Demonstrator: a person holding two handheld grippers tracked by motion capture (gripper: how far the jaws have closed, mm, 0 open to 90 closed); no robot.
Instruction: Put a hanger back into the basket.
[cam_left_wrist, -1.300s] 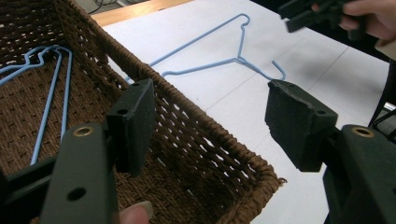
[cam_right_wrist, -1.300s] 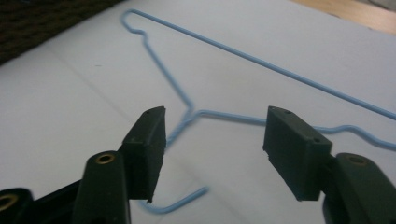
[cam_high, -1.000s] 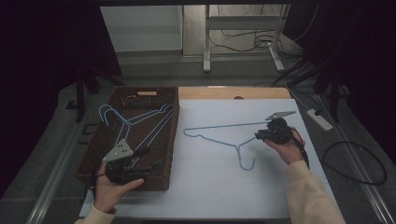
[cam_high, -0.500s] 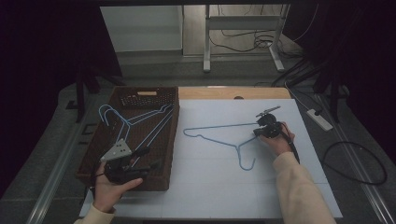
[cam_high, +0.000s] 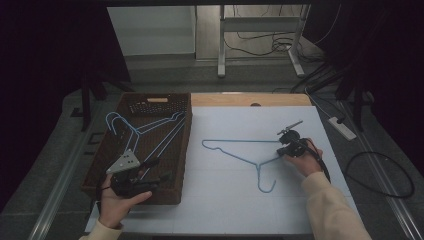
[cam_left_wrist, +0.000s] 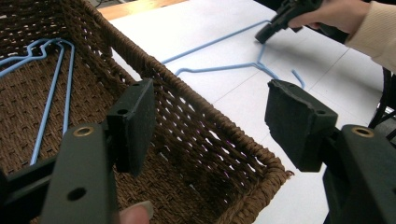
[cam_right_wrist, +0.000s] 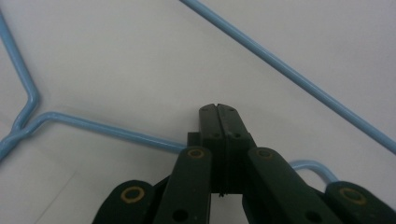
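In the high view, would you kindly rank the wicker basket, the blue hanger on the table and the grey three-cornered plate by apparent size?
1. Wicker basket, plainly the largest.
2. Blue hanger on the table: long, but thin wire covering less area.
3. Grey three-cornered plate on the left gripper, smallest.

The plate sits nearer the camera, yet the order holds.
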